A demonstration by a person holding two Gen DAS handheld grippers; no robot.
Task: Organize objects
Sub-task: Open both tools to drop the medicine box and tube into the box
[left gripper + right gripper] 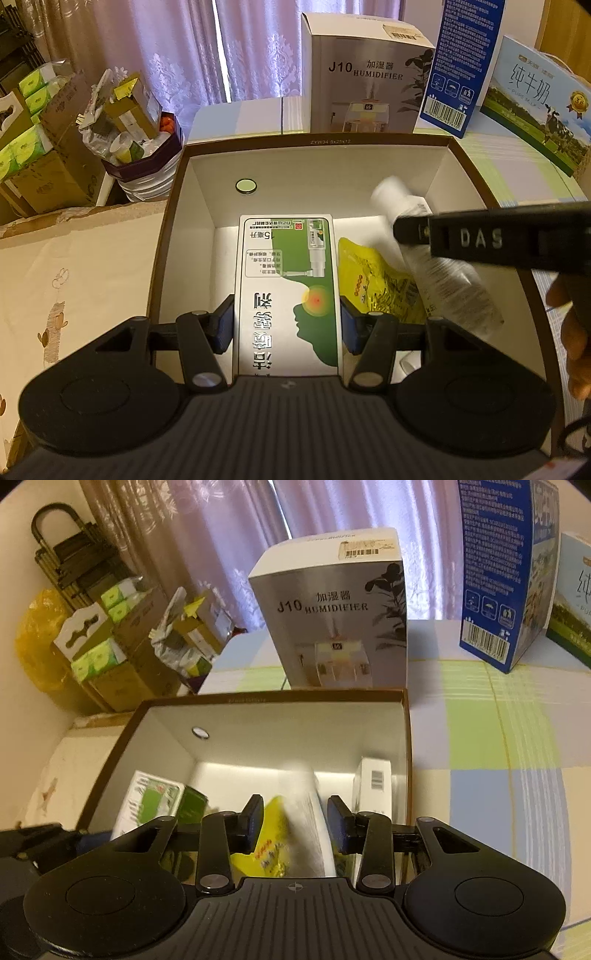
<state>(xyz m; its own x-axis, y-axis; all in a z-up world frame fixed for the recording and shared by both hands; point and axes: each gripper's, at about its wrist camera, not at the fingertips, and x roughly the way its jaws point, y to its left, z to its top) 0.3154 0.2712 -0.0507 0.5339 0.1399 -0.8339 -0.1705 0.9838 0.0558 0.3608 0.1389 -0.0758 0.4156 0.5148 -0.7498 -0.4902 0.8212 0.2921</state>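
Observation:
A brown-rimmed open cardboard box [173,206] with white walls stands on the table, also in the right wrist view [408,738]. My left gripper [286,325] is shut on a green-and-white spray carton [288,280] and holds it inside the box. My right gripper [295,823] is open over the box; a blurred clear plastic bottle [306,812] lies between its fingers, which do not touch it. The bottle [436,258] shows in the left wrist view under the right gripper's finger. A yellow pouch [373,284] lies on the box floor. A small white carton [373,786] stands against the box's right wall.
A humidifier box [365,81] stands just behind the open box, with a tall blue carton [461,62] and a milk box [539,99] to its right on the checked tablecloth [498,757]. Cardboard boxes and a full bin [144,155] stand at the left.

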